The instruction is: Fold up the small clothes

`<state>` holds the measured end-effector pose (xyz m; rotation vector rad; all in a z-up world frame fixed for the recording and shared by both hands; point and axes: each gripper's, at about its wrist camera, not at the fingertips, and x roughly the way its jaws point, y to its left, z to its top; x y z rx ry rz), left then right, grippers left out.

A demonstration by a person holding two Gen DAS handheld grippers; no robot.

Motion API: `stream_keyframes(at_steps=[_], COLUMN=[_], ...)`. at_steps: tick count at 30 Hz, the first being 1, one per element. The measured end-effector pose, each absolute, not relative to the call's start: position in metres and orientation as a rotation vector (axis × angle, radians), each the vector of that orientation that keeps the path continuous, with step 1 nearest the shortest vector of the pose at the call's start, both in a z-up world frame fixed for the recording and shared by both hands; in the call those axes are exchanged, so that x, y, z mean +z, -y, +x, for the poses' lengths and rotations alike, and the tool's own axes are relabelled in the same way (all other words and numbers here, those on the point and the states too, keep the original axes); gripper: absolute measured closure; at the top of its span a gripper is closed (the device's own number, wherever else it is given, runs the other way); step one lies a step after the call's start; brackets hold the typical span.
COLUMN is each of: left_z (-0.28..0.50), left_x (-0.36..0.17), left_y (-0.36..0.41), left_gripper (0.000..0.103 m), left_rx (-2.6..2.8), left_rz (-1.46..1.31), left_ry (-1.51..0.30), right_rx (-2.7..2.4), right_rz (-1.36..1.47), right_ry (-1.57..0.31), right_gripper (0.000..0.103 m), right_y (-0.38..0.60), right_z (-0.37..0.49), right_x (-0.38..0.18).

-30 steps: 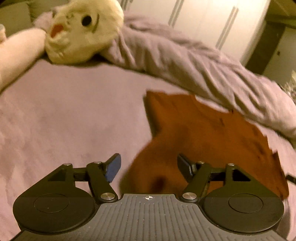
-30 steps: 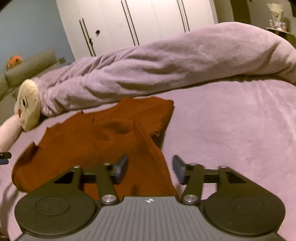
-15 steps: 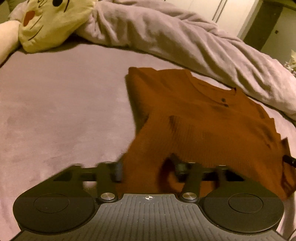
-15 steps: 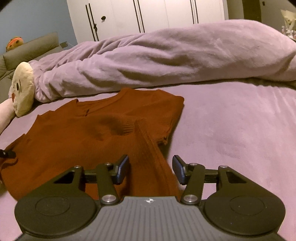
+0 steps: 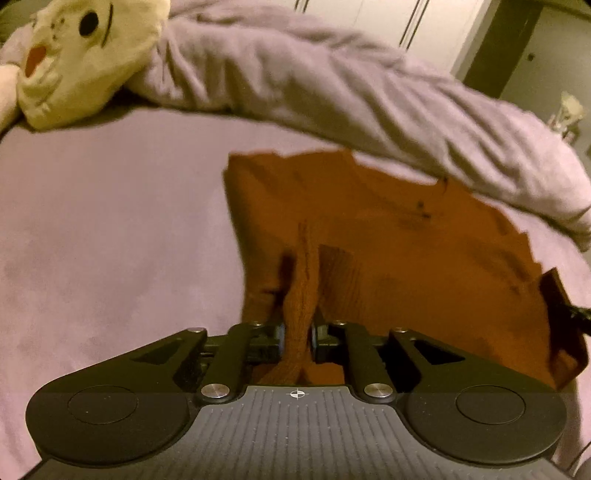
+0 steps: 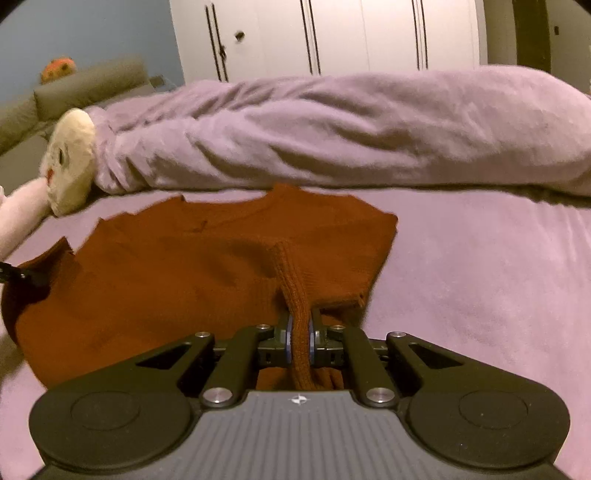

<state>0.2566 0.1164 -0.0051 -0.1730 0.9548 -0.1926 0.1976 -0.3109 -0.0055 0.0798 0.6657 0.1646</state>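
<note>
One rust-brown sweater [image 5: 388,258] is lying spread on the bed [image 5: 110,229], directly ahead of both tools. The left tool [image 5: 297,334] is pinching a raised ridge of the knit near the sweater's lower left edge; its jaws have just been closing and are now narrow, pressing the fabric between them. The right tool [image 6: 300,338] is doing the same at the sweater [image 6: 184,266] near its lower right side, with a ribbed fold running up from between its pads; its jaws have also just been closing onto the cloth. In the left view the tip of the right tool is showing at the sweater's far right edge, and in the right view the left tool's tip is showing at the far left edge.

One rolled lilac blanket [image 6: 332,133] is lying beyond the sweater, just past its collar edge. One cream stuffed toy [image 5: 81,55] is resting at the far left of the blanket, well apart from the tools.

Bare bed is opening out left of the left tool and right of the right tool [image 6: 498,258]. One white wardrobe [image 6: 332,33] is standing behind the blanket.
</note>
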Motion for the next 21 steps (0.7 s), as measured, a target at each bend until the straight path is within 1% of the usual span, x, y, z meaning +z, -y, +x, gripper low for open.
stream_keyframes(at_steps=[2, 5, 8, 12, 16, 19, 21], left_z=[0.259, 0.258, 0.255, 0.264, 0.291, 0.316, 0.334], left_x=[-0.012, -0.009, 0.017, 0.061, 0.09, 0.092, 0.085], left_y=[-0.11, -0.102, -0.106, -0.113, -0.109, -0.104, -0.098], left_gripper=[0.09, 0.094, 0.095, 0.095, 0.095, 0.095, 0.095], left_rx=[-0.191, -0.175, -0.186, -0.179, -0.123, -0.09, -0.052], left_rz=[-0.148, -0.089, -0.082, -0.092, -0.093, -0.104, -0.075], left_ry=[-0.984, -0.979, -0.918, -0.814, -0.719, -0.692, -0.699], right_rx=[0.158, 0.146, 0.175, 0.2, 0.146, 0.085, 0.046], right_rz=[0.071, 0.033, -0.006, -0.012, -0.019, -0.033, -0.018], right_ry=[-0.684, -0.698, -0.668, -0.547, -0.453, -0.418, -0.418], right_gripper=[0.094, 0.096, 0.097, 0.097, 0.097, 0.097, 0.097], right_y=[0.308, 0.301, 0.296, 0.299, 0.3, 0.297, 0.298], right_z=[0.202, 0.205, 0.199, 0.192, 0.218, 0.25, 0.274], right_x=[-0.011, -0.013, -0.001, 0.036, 0.065, 0.072, 0.072])
